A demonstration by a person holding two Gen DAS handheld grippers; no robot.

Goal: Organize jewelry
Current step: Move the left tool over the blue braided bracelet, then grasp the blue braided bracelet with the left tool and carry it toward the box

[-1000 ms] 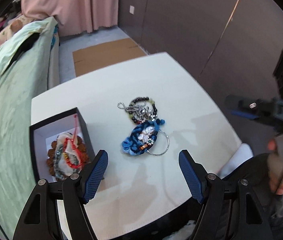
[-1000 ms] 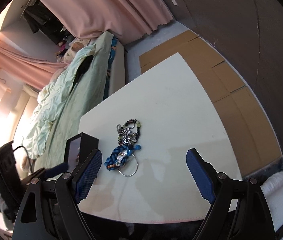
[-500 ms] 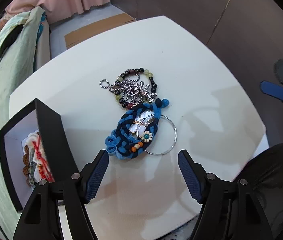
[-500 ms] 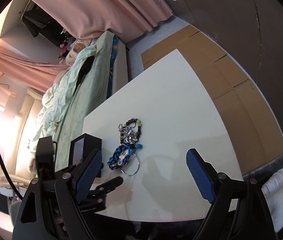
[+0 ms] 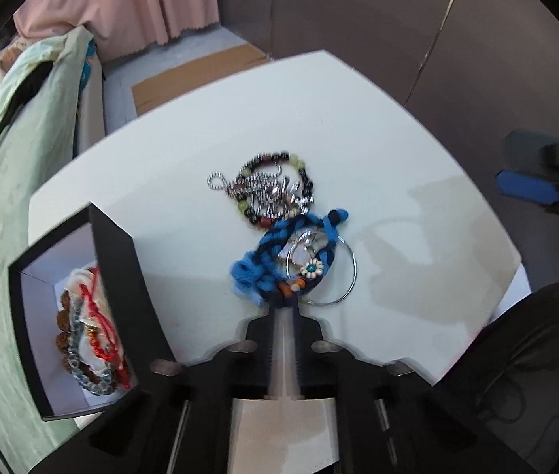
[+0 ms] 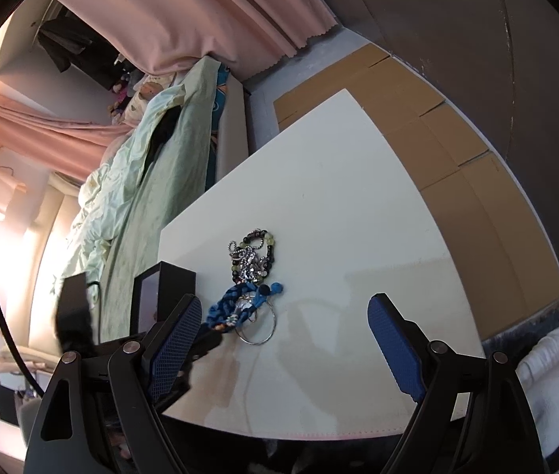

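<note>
A blue braided bracelet (image 5: pixel 275 249) with a flower bead lies on the white table (image 5: pixel 378 150), over a thin silver hoop (image 5: pixel 348 276). Behind it lie a silver chain (image 5: pixel 267 191) and a dark beaded bracelet (image 5: pixel 307 185). My left gripper (image 5: pixel 285 298) is shut on the near end of the blue bracelet. A black jewelry box (image 5: pixel 117 276) at the left holds several beaded bracelets (image 5: pixel 89 335). My right gripper (image 6: pixel 285 339) is open and empty, above the table's near side; the blue bracelet (image 6: pixel 236 302) lies ahead near its left finger.
A bed with a green cover (image 5: pixel 6 150) runs along the table's left side. Pink curtains (image 5: pixel 141 4) and cardboard on the floor (image 5: pixel 196 75) lie beyond the table. The right gripper shows at the right edge of the left wrist view (image 5: pixel 532 189).
My left gripper has moved down to the jewelry pile and shut on the near end of the blue bracelet. My right gripper has barely moved.
</note>
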